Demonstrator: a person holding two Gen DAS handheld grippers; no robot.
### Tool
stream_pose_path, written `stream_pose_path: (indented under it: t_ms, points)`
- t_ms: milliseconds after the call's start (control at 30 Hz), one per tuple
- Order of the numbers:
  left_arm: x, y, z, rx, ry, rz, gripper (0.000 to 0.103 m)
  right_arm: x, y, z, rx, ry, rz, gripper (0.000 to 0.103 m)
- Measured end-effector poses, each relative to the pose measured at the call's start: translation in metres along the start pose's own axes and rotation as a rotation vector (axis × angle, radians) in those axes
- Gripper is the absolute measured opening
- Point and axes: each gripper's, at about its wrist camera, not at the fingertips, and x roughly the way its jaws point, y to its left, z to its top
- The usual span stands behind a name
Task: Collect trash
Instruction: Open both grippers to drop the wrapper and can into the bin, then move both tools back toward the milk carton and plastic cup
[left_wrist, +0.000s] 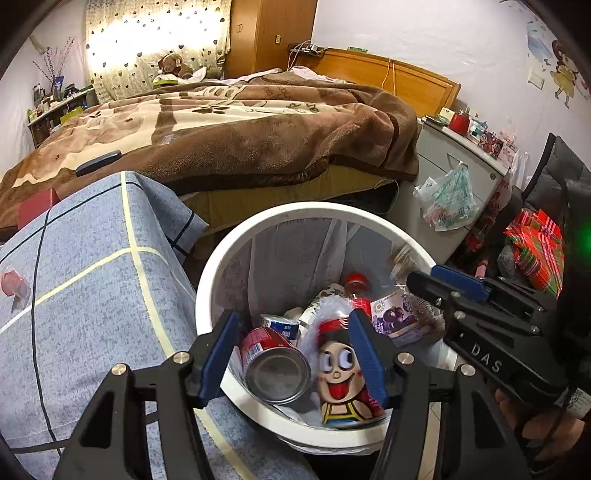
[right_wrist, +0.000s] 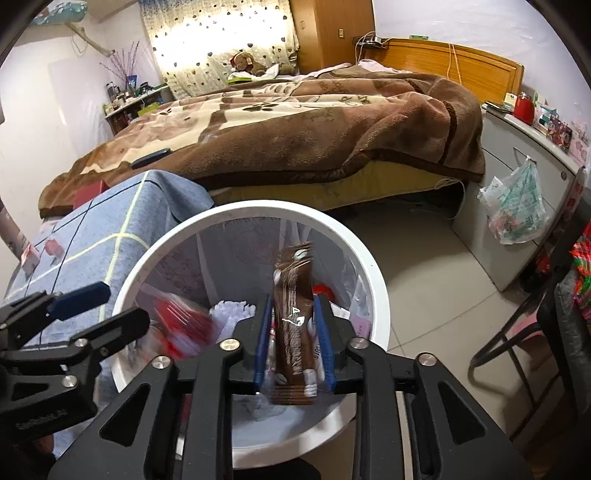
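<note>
Both grippers hang over a white trash bin (left_wrist: 218, 273) that stands on the tiled floor between a blue checked cloth (left_wrist: 92, 280) and a grey cabinet (left_wrist: 443, 166), with a bed under a brown blanket (left_wrist: 240, 129) behind.

The left gripper (left_wrist: 291, 354) points down into the bin from its near rim, its blue-padded jaws spread wide with nothing between them. Through the gap the bin's contents show: a red can (left_wrist: 273, 365) lying on its side with its silver end up, a cartoon-face packet (left_wrist: 340, 376) just beside it, a purple grape wrapper (left_wrist: 395, 314) and a red-capped bottle (left_wrist: 356, 282) further in. A clear liner covers the bin's inner wall.

The right gripper (right_wrist: 294, 347) reaches over the bin from the other side, tilted downward, its jaws pinching a brown snack wrapper (right_wrist: 293, 295) around the wrapper's lower half. The wrapper stands roughly upright between the pads, its top end rising above them and its crimped bottom end hanging below, all of it above the bin's opening. In the left wrist view this gripper comes in from the right edge, a hand (left_wrist: 546, 424) partly visible on its handle. In the right wrist view, a blurred red item (right_wrist: 184, 325) shows inside the bin near the left gripper's tips; what it is cannot be told.
</note>
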Motion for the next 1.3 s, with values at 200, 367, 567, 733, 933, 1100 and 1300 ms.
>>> stream_pose_path:
  t_ms: [200,367,567,733,933,1100,1300]
  points:
    - [-0.006,0.004,0.0,-0.007,-0.013,0.012,0.064,-0.006,-0.003,0.0,0.019,-0.024,0.004,0.058]
    - [-0.016,0.008,-0.001,-0.017,-0.03,0.009,0.064,-0.01,0.0,0.001,0.017,-0.036,0.009,0.058]
    - [-0.031,0.013,-0.004,-0.014,-0.058,0.027,0.064,-0.016,0.005,0.001,0.016,-0.054,0.016,0.058]
    - [-0.043,0.02,-0.008,-0.028,-0.079,0.033,0.064,-0.022,0.012,0.002,0.005,-0.074,0.019,0.058]
    - [-0.057,0.031,-0.015,-0.025,-0.103,0.071,0.065,-0.028,0.024,0.003,-0.01,-0.097,0.037,0.058]
    - [-0.069,0.047,-0.023,-0.048,-0.122,0.1,0.065,-0.03,0.036,0.001,-0.027,-0.107,0.06,0.058]
    - [-0.084,0.071,-0.033,-0.098,-0.143,0.126,0.065,-0.032,0.056,0.001,-0.061,-0.113,0.093,0.058]
